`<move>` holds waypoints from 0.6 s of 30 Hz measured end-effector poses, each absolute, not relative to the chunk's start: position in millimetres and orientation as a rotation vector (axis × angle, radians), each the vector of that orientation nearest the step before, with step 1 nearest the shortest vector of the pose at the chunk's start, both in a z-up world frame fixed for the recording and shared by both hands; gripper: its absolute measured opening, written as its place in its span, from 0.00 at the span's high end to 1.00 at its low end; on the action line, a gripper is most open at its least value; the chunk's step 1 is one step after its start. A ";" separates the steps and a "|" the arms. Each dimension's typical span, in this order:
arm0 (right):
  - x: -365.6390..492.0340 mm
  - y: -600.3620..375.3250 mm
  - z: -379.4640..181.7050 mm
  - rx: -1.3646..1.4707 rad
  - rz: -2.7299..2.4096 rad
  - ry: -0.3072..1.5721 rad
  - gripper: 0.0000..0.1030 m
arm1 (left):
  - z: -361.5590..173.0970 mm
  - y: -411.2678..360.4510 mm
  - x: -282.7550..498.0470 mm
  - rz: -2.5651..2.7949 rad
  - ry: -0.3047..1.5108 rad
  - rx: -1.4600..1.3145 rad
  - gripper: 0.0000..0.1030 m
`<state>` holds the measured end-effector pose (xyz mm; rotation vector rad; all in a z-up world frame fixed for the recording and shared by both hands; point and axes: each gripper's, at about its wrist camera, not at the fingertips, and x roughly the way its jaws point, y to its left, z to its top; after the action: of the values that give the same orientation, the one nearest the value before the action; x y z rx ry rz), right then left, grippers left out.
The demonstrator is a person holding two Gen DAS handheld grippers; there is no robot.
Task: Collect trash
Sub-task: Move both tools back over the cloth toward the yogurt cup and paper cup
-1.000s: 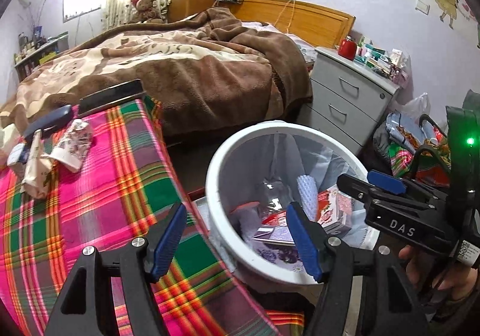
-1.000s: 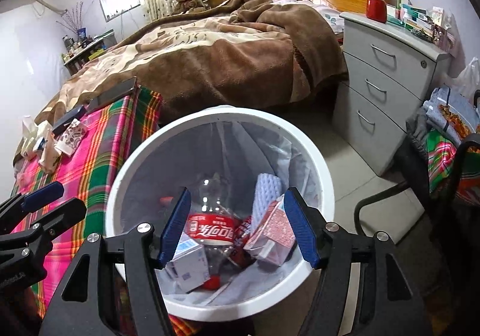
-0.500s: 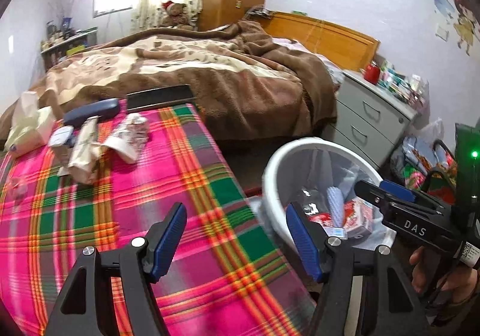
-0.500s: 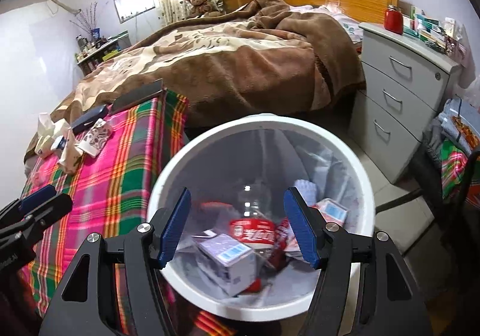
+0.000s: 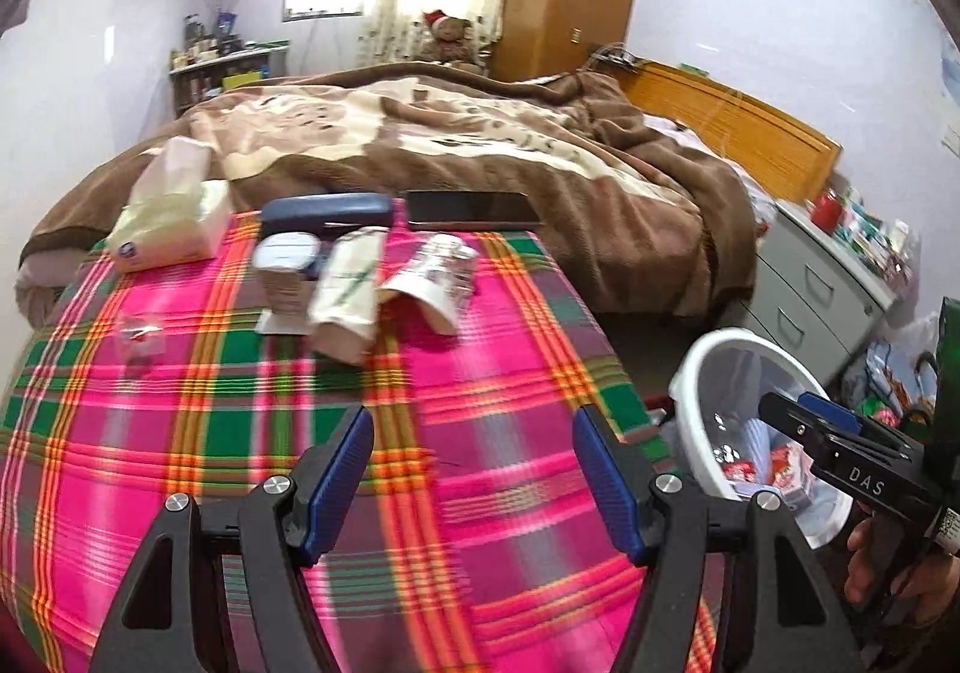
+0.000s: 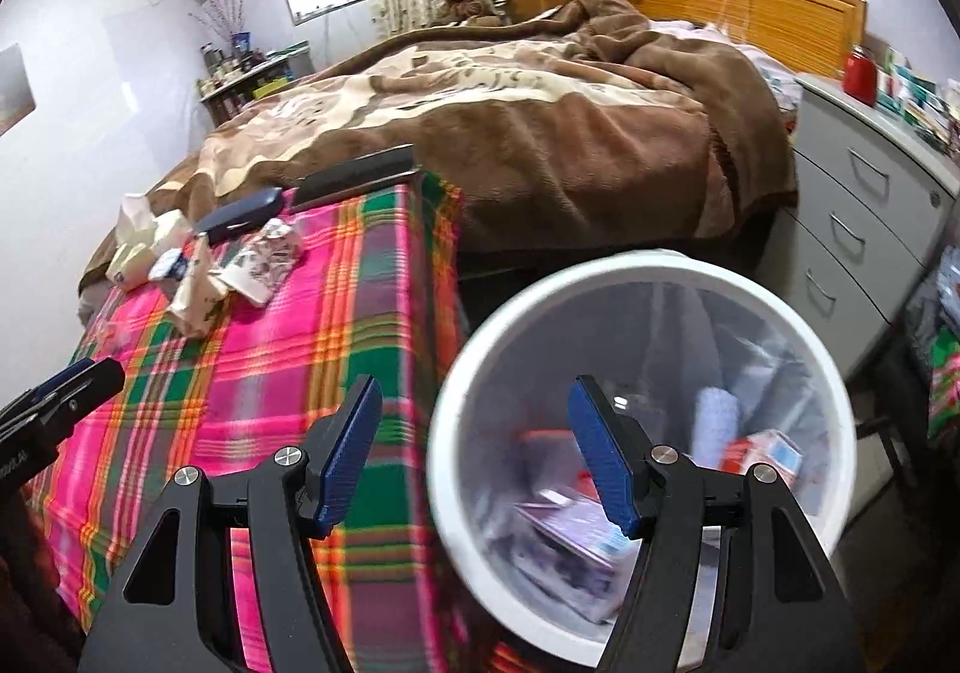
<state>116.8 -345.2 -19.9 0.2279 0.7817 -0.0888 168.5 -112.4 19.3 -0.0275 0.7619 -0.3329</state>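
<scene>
Lettering "DAS" marks the right hand-held gripper (image 5: 804,421) beside the bin (image 5: 696,373)

Pink-green plaid cloth (image 5: 480,433); white bin (image 6: 600,283); brown blanket (image 5: 540,175).

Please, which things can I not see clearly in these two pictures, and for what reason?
- Contents of the white bin: blurred in the right wrist view; in the left wrist view the right gripper covers them.
- Small clear wrapper on the plaid cloth: too blurred to identify.
- Items on the grey dresser: too small.
</scene>
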 end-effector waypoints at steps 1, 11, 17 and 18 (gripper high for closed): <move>119.1 -342.4 -19.4 0.224 -0.083 0.784 0.36 | 19.7 -106.6 170.4 -0.317 0.759 -0.030 0.34; 154.0 -304.0 -15.2 0.208 -0.001 0.797 0.36 | 27.5 -38.8 197.5 -0.190 0.735 -0.078 0.34; 177.9 -281.2 -14.9 0.181 0.035 0.810 0.36 | 26.7 -16.7 217.1 -0.159 0.736 -0.086 0.34; 181.9 -278.3 -14.8 0.182 0.040 0.811 0.36 | 26.2 -14.8 220.7 -0.161 0.737 -0.087 0.34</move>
<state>181.9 -278.3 -14.8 0.1824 0.8107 0.0401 220.7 -14.8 26.2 -0.0874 0.7371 -0.1608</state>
